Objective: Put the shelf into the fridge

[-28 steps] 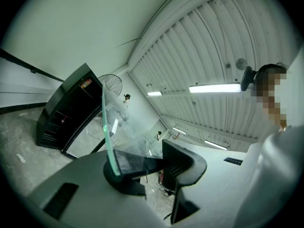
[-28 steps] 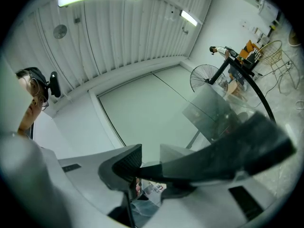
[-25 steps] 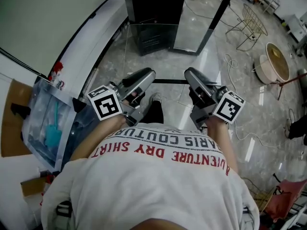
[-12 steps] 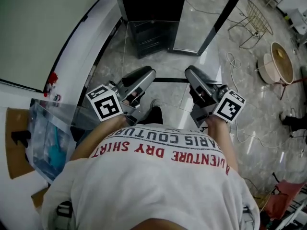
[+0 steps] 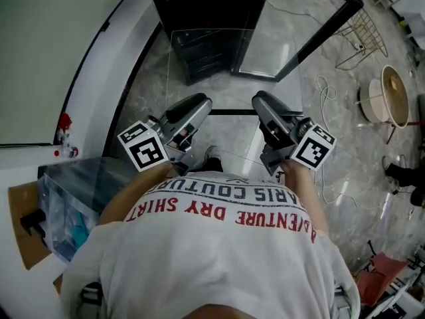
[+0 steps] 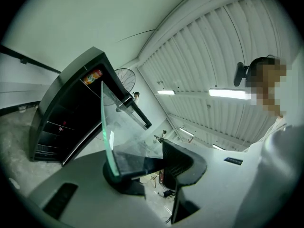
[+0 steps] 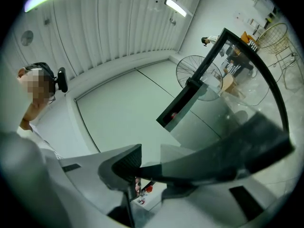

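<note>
Holding shelf, open fridge ahead, cable beside

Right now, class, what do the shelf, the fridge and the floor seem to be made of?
The shelf is probably clear glass: it is see-through with a green-tinted edge. The fridge has a glossy black casing, metal or plastic, I cannot tell. The floor looks like polished grey stone or stone-look tile: it is veined and mirrors lights.
</note>
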`<state>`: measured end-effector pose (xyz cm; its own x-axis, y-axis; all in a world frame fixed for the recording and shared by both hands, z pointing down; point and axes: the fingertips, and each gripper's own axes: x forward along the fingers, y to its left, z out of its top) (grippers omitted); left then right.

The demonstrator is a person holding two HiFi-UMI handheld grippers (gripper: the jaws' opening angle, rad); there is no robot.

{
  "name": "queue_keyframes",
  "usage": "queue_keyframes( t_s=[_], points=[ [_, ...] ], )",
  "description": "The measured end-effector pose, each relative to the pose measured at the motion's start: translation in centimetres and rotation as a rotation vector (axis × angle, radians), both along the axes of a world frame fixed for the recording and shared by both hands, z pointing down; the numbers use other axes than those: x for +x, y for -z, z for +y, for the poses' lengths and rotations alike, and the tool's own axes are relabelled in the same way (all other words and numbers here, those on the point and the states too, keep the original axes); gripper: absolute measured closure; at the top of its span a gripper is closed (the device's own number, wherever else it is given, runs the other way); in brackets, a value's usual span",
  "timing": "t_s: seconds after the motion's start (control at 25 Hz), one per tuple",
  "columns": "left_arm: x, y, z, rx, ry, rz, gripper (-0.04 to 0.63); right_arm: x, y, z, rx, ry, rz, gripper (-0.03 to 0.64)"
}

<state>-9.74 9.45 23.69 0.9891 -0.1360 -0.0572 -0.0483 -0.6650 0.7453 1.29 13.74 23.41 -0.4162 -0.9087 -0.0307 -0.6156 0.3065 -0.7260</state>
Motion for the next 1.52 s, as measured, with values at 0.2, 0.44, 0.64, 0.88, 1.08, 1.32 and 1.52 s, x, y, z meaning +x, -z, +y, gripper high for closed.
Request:
queue_keyframes(
  t_s=[0.2, 0.44, 0.64, 0.88, 1.08, 1.32, 1.52],
  points=[
    [1.8, -1.5, -4.3, -0.017, 0.014, -0.003, 0.460, 1.9, -1.4, -4.4, -0.012, 0.015, 0.006, 0.494],
    [3.4, -3.5, -7.2, -0.024, 0.038, -0.013, 0.460, 3.7, -3.4, -7.6, -0.022, 0.025, 0.010, 0.486],
    [4.6, -5.9, -8.7, -0.041, 0.079, -0.018, 0.460, 5.0, -5.6, -9.6, -0.037, 0.068, 0.022, 0.483],
    [6.2, -8.5, -11.2, -0.054, 0.152, -0.036, 0.460, 6.8, -8.6, -13.0, -0.067, 0.133, -0.004, 0.483],
    [7.6, -10.6, -14.0, -0.071, 0.223, -0.051, 0.460, 8.4, -10.8, -16.5, -0.083, 0.196, -0.017, 0.483],
    [8.0, -13.3, -15.8, -0.106, 0.292, -0.064, 0.460, 8.9, -13.6, -19.1, -0.114, 0.266, -0.014, 0.479],
    [8.7, -15.8, -17.4, -0.129, 0.333, -0.087, 0.459, 9.6, -16.3, -21.3, -0.146, 0.309, -0.035, 0.477]
  ],
)
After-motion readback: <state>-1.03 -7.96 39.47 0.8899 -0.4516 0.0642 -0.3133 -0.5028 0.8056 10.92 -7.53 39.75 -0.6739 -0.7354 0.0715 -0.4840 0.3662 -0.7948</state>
